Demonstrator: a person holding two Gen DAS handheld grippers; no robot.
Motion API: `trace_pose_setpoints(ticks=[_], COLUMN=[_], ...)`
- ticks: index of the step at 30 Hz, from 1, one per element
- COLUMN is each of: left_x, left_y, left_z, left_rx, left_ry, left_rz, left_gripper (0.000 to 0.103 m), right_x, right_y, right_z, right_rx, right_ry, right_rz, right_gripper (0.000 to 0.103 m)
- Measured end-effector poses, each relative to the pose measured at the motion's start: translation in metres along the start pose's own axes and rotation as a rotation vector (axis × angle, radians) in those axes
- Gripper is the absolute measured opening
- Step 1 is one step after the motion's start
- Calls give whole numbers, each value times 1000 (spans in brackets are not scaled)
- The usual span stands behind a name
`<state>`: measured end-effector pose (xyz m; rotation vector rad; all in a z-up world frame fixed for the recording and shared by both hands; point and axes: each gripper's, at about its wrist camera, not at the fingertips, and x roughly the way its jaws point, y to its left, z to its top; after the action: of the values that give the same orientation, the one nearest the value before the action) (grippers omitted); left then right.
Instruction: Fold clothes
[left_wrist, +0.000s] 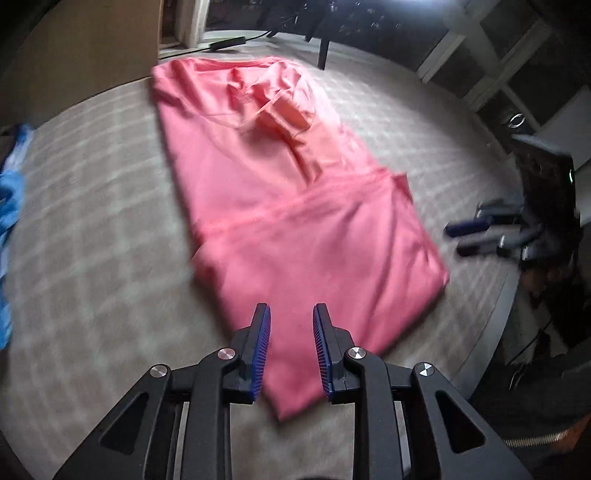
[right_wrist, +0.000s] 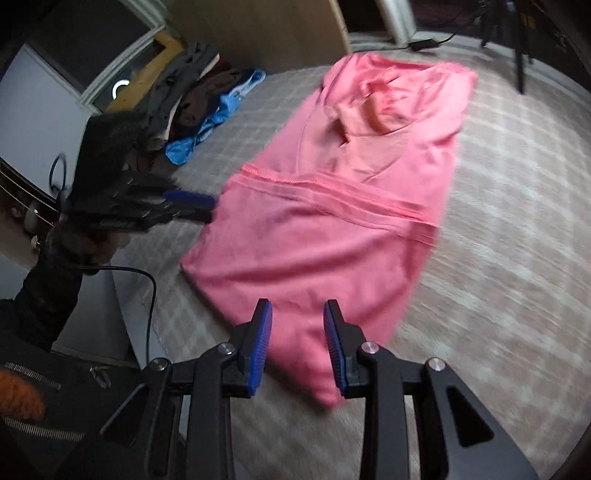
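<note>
A heap of dark clothes (right_wrist: 192, 92) with a blue garment (right_wrist: 207, 133) at its near edge is lying on the far left part of the bed, well apart from the pink garment (left_wrist: 288, 206); in the left wrist view the blue cloth (left_wrist: 11, 206) is showing only at the left margin. A black tripod leg (right_wrist: 517, 55) is standing on the floor beyond the bed, and a black cable with an adapter (right_wrist: 424, 43) is lying near the wall. Nothing is lying on the pink garment.

The pink garment is lying flat in the middle of the bed, folded lengthwise, its long axis running from the grippers toward the far wall, with the collar end far and a hemmed fold crossing its middle. Its near corner is pointing between the fingers of each gripper.

The left gripper (left_wrist: 291, 350) is hanging over the near left corner, fingers apart, clamping nothing. The right gripper (right_wrist: 297, 347) is doing the same over the near right corner, fingers likewise apart.

The surface is a grey checked bedspread (left_wrist: 92, 258), blurred. Dark windows with white frames (left_wrist: 491, 48) are lining the room's side.
</note>
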<state>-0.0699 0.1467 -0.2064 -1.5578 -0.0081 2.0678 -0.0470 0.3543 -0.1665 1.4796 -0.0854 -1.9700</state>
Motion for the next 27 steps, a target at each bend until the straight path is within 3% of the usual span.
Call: trace_pose_setpoints(ticks=[1, 2, 4, 6, 8, 11, 16, 18, 21, 24, 27], left_x=[8, 17, 14, -3, -22, -22, 21, 34, 33, 15, -3], left_y=[6, 15, 32, 36, 26, -1, -48, -53, -47, -32, -8], left_z=[4, 9, 15, 14, 8, -4, -21, -26, -28, -23, -6], left_rx=[-1, -1, -43, -61, -42, -7, 87, 90, 70, 29, -31], left_ry=[8, 27, 34, 3, -30, -8, 101, 139, 126, 89, -5], left_rz=[15, 80, 158, 188, 202, 126, 36, 37, 18, 38, 54], left_gripper=[25, 24, 13, 16, 27, 30, 34, 34, 35, 35, 36], right_x=[10, 18, 8, -15, -35, -45, -22, -11, 9, -2, -15], right_y=[2, 4, 1, -7, -15, -21, -9, -15, -37, -48, -44], right_z=[-2, -5, -22, -37, -45, -45, -25, -9, 15, 20, 16], right_rx=[-6, -12, -14, 20, 65, 93, 24, 16, 62, 132, 158], right_ry=[37, 72, 101, 87, 38, -22, -72, -95, -89, -105, -132], right_rz=[-8, -16, -39, -58, -72, -68, -26, -50, -147, -145, -103], right_gripper=[30, 30, 27, 27, 28, 28, 28, 28, 28, 28, 48])
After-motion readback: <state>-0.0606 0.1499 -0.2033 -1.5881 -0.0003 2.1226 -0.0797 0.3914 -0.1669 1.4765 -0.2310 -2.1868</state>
